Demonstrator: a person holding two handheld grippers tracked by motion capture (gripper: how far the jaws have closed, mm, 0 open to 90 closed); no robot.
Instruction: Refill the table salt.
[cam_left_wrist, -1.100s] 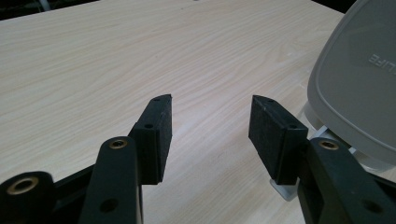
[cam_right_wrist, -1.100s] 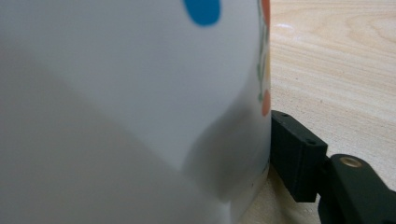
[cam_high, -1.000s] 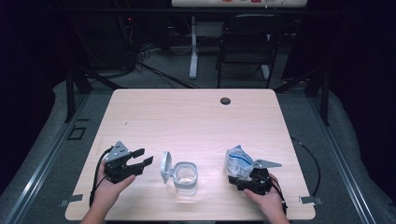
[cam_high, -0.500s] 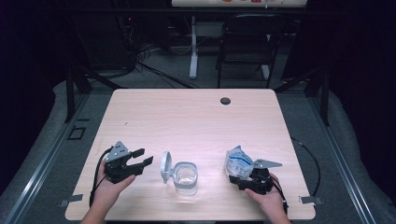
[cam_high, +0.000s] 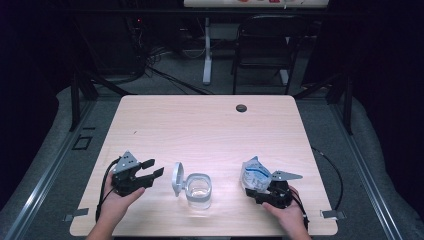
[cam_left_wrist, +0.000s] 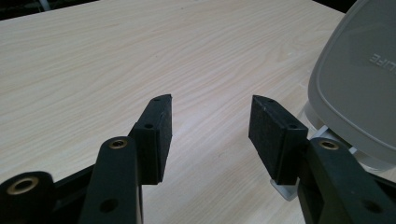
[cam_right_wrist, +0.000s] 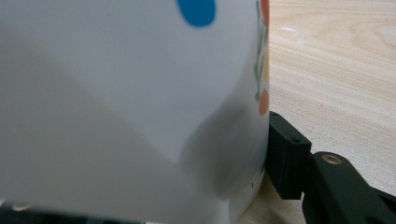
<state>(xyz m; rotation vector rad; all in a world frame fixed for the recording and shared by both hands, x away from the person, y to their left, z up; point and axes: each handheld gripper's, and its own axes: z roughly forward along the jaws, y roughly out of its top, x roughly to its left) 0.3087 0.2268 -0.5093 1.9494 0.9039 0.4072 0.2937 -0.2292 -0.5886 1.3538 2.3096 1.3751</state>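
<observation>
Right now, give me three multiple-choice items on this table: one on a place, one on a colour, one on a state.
1. The clear container stands:
A. between the two grippers
B. at the table's far edge
C. on the floor

2. The container's opened lid is:
A. red
B. grey
C. green

3. The left gripper is:
A. shut on the lid
B. shut on a cup
C. open, with nothing between its pads

Answers:
1 A: the high view shows it on the table, with the left gripper to one side and the right gripper to the other. The right gripper's jaws have just been closing on a white packet.
2 B: the lid looks grey in both the high view and the left gripper view.
3 C: bare tabletop shows between its pads.
</observation>
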